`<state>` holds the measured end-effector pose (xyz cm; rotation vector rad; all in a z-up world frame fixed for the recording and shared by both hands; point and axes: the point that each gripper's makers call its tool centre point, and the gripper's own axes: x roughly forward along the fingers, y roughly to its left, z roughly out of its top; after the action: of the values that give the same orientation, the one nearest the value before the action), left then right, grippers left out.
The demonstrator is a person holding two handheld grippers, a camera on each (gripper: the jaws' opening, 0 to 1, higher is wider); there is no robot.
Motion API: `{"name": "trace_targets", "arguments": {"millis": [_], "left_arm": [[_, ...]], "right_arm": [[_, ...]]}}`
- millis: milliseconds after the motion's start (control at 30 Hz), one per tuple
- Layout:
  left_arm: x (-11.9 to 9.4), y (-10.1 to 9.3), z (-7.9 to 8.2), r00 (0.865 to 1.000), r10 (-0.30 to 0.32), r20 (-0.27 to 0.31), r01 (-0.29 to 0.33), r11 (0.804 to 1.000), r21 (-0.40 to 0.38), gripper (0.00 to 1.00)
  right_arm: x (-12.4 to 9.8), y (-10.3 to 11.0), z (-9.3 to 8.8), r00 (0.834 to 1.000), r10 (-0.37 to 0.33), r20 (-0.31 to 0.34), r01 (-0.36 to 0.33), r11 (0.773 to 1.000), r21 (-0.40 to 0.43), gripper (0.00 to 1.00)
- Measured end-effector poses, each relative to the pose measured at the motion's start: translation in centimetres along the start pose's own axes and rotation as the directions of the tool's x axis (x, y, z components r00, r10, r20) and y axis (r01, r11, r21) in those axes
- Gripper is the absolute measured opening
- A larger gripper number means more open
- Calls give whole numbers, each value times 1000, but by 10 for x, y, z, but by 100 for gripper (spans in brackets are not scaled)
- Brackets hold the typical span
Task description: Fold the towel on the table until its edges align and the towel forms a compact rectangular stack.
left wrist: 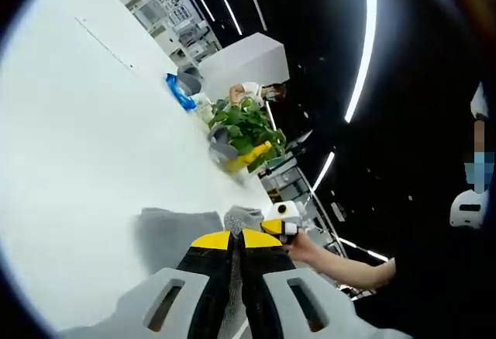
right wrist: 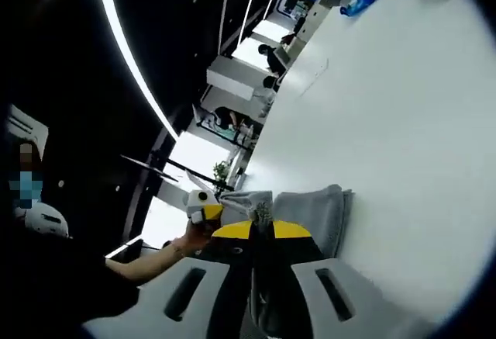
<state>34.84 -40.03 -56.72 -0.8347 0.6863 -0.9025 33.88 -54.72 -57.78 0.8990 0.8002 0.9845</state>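
A soft grey cloth towel (left wrist: 182, 234) lies on a broad white table (left wrist: 77, 137), its near edge lifted and pinched by two black-and-yellow claws. In the left gripper view, the left claw (left wrist: 236, 238) stands closed on a bunched grey corner of the towel, with the right claw (left wrist: 280, 226) coming in from the right, held in a person's hand (left wrist: 304, 247). In the right gripper view, the right claw (right wrist: 262, 226) is likewise clamped on a gathered fold of the towel (right wrist: 310, 211), which lies in a thick doubled layer just beyond it, while the left claw (right wrist: 203, 205) grips the cloth from the left. Farther along the table sit a leafy green potted plant (left wrist: 244, 129) and a blue plastic packet (left wrist: 180, 92).
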Motion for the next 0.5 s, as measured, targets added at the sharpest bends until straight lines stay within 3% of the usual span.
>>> {"name": "trace_targets", "arguments": {"millis": [267, 500], "left_arm": [[7, 32, -4, 994, 105, -30, -106, 994, -37, 3], [14, 45, -8, 987, 157, -37, -158, 987, -31, 2]], "right_arm": [[11, -19, -3, 999, -47, 2, 47, 999, 29, 4], [8, -34, -6, 995, -104, 8, 104, 993, 54, 4]]}}
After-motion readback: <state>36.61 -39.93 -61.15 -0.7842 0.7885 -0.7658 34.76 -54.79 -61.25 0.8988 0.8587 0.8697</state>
